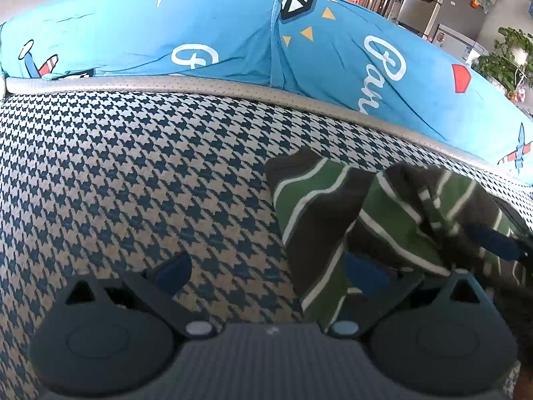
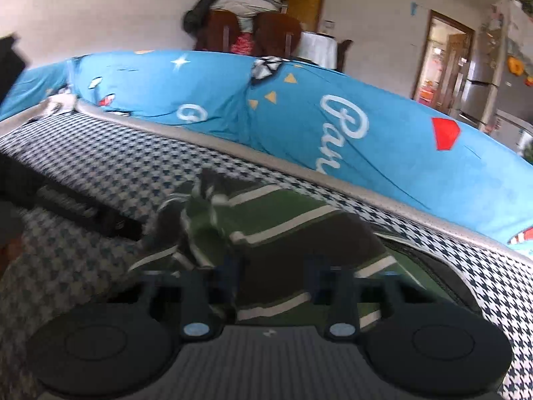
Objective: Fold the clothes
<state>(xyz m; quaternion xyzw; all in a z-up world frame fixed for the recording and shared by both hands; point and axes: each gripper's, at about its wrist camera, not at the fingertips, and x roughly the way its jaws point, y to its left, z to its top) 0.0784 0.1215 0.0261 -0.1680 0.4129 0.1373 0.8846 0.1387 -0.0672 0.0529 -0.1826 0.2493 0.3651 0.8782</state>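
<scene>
A green, dark grey and white striped garment (image 1: 359,220) lies bunched on the houndstooth seat (image 1: 133,173). My left gripper (image 1: 269,275) is open; its right finger lies over the garment's left edge and its left finger is over bare seat. My right gripper (image 2: 273,276) is open, low over the same garment (image 2: 283,233), fingers on either side of a dark stripe. The right gripper's blue fingertips (image 1: 489,236) show at the garment's right side in the left wrist view. The left gripper (image 2: 83,210) shows blurred at the left of the right wrist view.
A blue printed cover (image 1: 200,33) drapes the sofa back behind a grey piped edge (image 1: 200,83). Beyond it are chairs piled with clothes (image 2: 246,16), a fridge (image 1: 443,10), a potted plant (image 1: 509,56) and a doorway (image 2: 446,63).
</scene>
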